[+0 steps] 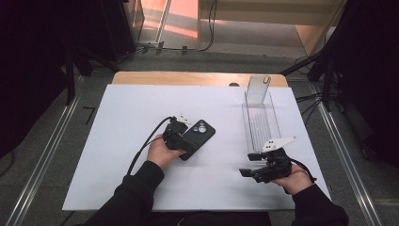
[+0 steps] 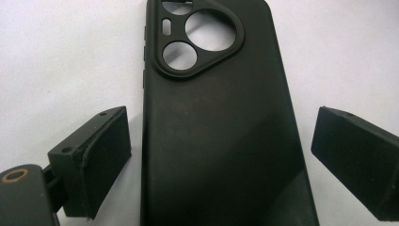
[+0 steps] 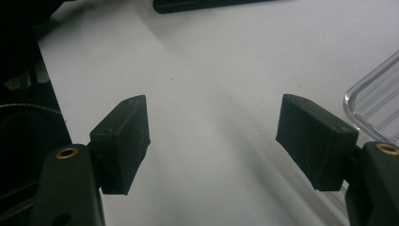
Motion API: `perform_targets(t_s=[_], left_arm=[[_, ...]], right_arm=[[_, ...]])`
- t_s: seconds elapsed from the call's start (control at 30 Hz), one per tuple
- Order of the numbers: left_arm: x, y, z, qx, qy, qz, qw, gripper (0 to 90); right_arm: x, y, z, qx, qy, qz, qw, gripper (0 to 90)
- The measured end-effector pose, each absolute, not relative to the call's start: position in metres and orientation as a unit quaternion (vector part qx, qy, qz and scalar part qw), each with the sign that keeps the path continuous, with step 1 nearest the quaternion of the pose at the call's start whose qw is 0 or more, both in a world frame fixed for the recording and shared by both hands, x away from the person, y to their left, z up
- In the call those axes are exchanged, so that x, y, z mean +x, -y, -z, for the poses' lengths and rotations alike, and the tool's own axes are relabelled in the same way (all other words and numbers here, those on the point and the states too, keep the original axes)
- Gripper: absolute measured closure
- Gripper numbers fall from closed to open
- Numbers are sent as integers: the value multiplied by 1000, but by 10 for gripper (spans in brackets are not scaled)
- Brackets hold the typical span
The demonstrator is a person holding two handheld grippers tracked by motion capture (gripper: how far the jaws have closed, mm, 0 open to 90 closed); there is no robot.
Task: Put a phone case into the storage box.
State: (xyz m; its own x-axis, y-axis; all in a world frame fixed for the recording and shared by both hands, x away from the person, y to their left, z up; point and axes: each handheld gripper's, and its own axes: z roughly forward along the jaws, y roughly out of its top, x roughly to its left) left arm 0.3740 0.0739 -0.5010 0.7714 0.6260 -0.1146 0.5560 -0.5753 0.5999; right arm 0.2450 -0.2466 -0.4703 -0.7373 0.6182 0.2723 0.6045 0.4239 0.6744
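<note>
We are seeing the person's dark sleeves (image 1: 136, 195) coming in at the bottom of the high view, one hand on each gripper. The left gripper (image 1: 181, 139) is sitting over the near end of a black phone case (image 1: 197, 134), which is lying back-up on the white table sheet (image 1: 117, 141) around the middle, slanted with its camera cutout away from the person. In the left gripper view the phone case (image 2: 221, 122) is running up between the two black jaws, which are standing wide apart on either side of it; the left gripper (image 2: 221, 155) is open, its pads (image 2: 106, 160) beside the case edges, gaps showing, not clamping it. The triangular camera cutout (image 2: 200, 40) is lying at the top, white sheet showing through the holes.

The right gripper (image 1: 256, 165) is hovering near the right front of the sheet, well apart from the phone case, jaws pointing left. In the right gripper view the right gripper (image 3: 211, 136) is open, jaws spread with bare white sheet between them.

Just beyond the right gripper a clear plastic tray (image 1: 259, 120) is lying on the sheet, long side running away from the person; its corner (image 3: 374, 106) is showing in the right gripper view. A clear phone case (image 1: 259, 88) is leaning upright at the tray's far end. The wooden table edge (image 1: 188, 77) is showing beyond the sheet.
</note>
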Motion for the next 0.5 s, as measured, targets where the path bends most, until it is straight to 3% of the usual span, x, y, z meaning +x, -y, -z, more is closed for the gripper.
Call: perform_targets(t_s=[0.37, 0.5], left_arm=[[362, -63, 506, 892, -321, -119, 295, 65], [361, -63, 506, 893, -319, -120, 295, 73]], right_arm=[[245, 246, 470, 363, -844, -395, 10, 239], [245, 246, 470, 362, -845, -394, 10, 239]])
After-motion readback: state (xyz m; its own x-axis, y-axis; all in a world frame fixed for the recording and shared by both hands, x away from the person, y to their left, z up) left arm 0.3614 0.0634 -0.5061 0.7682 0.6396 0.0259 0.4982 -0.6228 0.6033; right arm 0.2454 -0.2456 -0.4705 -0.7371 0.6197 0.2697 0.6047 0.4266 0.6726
